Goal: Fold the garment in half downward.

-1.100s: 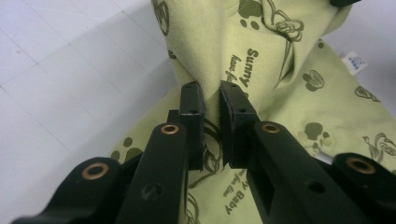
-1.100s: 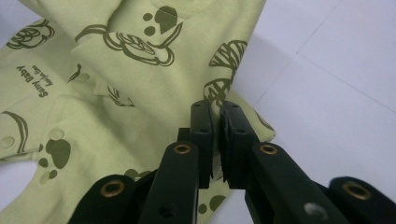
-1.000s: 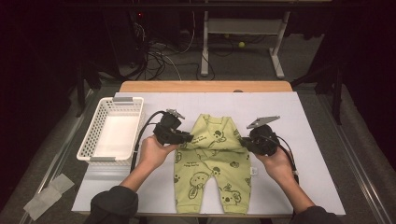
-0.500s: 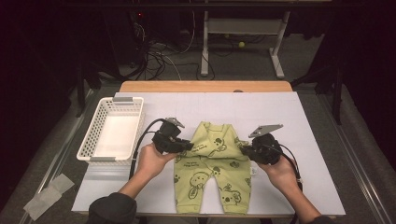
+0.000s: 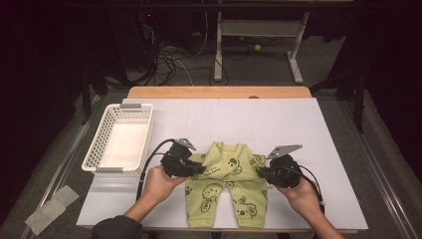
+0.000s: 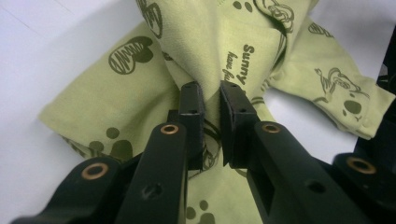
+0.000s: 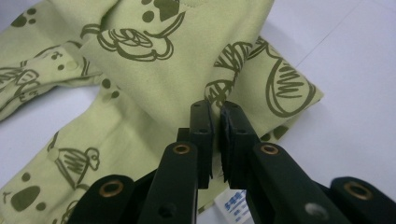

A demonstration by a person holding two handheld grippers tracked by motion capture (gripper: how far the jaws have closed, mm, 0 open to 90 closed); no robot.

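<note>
1. A white surface [image 5: 298, 129] carries a small light-green baby romper [image 5: 226, 184] printed with dark koala and paw drawings. It lies flat near the front edge, about midway between the left and right edges, with its two legs pointing toward the person.
2. The left claw [image 5: 200, 169], held in the person's left hand [image 5: 159, 183], sits at the romper's left side where the sleeve meets the body.
3. In the left gripper view, the left claw [image 6: 212, 100] has its two black jaws drawn close together, with a bunched fold of the green cloth pinched between the pads. The words "Sunny" and "have fun" are printed on the fabric just beyond the jaws.
4. The right claw [image 5: 261, 173], held in the person's right hand [image 5: 301, 191], sits at the romper's right side, level with the left claw.
5. In the right gripper view, the right claw [image 7: 215, 116] is nearly closed, gripping a fold of the green cloth between its pads. A white care label [image 7: 236, 203] with blue print shows just below the jaws.
6. A white plastic basket [image 5: 102, 158] with slotted walls stands near the left edge of the surface, well apart from the romper.
7. A black cable [image 5: 149, 159] loops from the left claw over the surface, just beside the basket.
</note>
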